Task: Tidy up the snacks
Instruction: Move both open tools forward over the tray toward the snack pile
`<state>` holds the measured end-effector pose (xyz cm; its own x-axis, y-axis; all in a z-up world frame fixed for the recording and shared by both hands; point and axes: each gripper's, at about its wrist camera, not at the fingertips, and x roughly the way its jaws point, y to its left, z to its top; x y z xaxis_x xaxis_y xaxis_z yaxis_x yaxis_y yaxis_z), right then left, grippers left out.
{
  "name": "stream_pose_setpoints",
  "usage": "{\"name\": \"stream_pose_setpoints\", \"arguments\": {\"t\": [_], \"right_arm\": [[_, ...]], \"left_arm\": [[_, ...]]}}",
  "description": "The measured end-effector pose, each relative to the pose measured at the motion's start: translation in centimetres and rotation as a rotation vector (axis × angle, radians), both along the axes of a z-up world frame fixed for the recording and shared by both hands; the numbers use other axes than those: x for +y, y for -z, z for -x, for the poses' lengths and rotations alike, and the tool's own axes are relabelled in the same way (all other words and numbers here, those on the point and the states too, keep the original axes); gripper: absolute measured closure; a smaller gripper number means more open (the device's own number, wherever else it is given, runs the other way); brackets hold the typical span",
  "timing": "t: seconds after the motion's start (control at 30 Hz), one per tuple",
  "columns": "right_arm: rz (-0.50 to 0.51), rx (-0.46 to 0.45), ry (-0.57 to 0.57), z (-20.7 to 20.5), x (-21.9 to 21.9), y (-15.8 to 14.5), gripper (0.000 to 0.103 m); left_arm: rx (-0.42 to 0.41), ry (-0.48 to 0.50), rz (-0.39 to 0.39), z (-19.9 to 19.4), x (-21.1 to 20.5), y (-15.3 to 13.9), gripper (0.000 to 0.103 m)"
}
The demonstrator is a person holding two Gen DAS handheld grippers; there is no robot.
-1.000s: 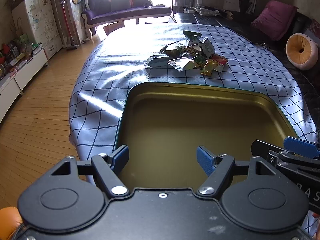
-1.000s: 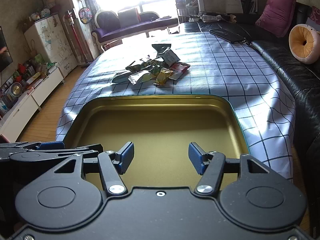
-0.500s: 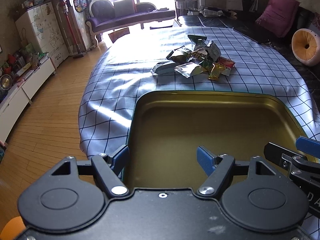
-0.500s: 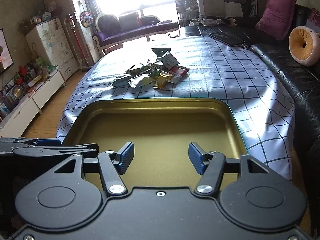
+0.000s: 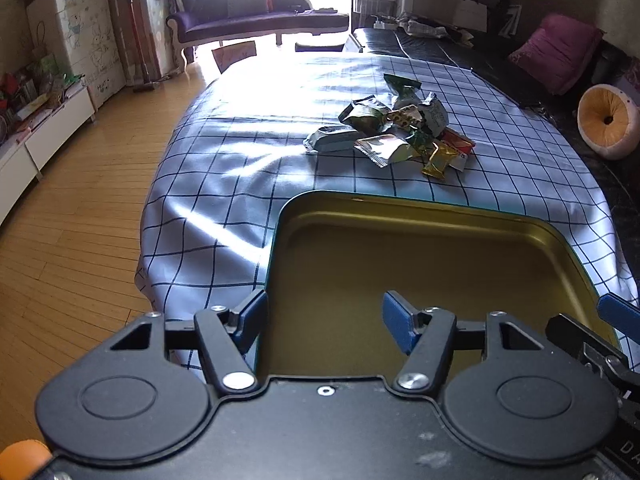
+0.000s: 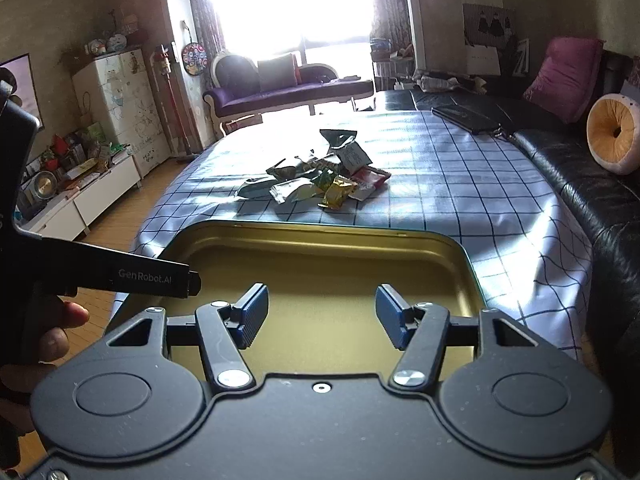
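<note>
A pile of snack packets [image 5: 394,132] [image 6: 320,178] lies on the checked tablecloth beyond a wide gold tin tray [image 5: 420,264] [image 6: 320,264]. My left gripper [image 5: 324,322] hangs over the tray's near left corner; its jaws are closing with nothing between them. My right gripper [image 6: 320,316] hovers open over the tray's near edge, also with nothing between its fingers. The right gripper's blue tip [image 5: 618,312] shows at the right edge of the left wrist view. The left gripper's black body, held by a hand [image 6: 52,332], crosses the left side of the right wrist view.
The checked cloth covers an oval table [image 5: 248,152]. A wooden floor [image 5: 68,216] and low white cabinets [image 5: 36,136] lie to the left. A black leather sofa [image 6: 600,184] with a round cushion [image 6: 614,134] and a dark flat case [image 6: 468,118] runs along the right.
The left view has shifted left, so the tray sits further right in it. The left gripper's fingers have drawn closer together. The right gripper's view has tilted up a little.
</note>
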<state>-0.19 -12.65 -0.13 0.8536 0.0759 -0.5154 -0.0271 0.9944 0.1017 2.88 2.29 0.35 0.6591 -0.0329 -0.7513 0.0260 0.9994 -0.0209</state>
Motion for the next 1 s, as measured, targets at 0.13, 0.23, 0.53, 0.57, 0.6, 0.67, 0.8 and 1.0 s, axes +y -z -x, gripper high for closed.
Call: {"name": "stream_pose_setpoints", "arguments": {"t": [0.13,0.23,0.53,0.57,0.6,0.67,0.8,1.0], "right_arm": [[0.011,-0.032,0.022,-0.2,-0.5,0.0,0.041],[0.011,-0.005,0.039,-1.0,-1.0,0.4,0.042],[0.017,0.068,0.010,-2.5,-1.4,1.3,0.043],[0.023,0.065,0.006,-2.5,-1.5,1.3,0.043],[0.033,0.057,0.004,-2.5,-1.5,1.4,0.043],[0.050,0.043,0.008,-2.6,-1.7,1.3,0.044],[0.059,0.020,0.012,-2.9,-2.1,1.1,0.046],[0.082,0.027,0.036,-5.1,-2.7,1.0,0.050]], "left_arm": [[-0.005,-0.009,0.020,-0.7,0.8,-0.3,0.042],[-0.008,-0.012,0.013,-1.0,1.0,-0.2,0.042],[0.038,0.007,0.005,-2.4,0.9,1.9,0.042],[0.029,0.009,-0.012,-2.5,0.8,2.0,0.042],[0.015,0.009,-0.024,-2.5,0.8,2.0,0.041],[-0.014,-0.004,-0.047,-2.6,0.7,2.1,0.040],[-0.074,-0.057,-0.089,-2.9,0.8,2.4,0.041],[-0.084,-0.010,-0.098,-4.2,0.4,2.6,0.041]]}}
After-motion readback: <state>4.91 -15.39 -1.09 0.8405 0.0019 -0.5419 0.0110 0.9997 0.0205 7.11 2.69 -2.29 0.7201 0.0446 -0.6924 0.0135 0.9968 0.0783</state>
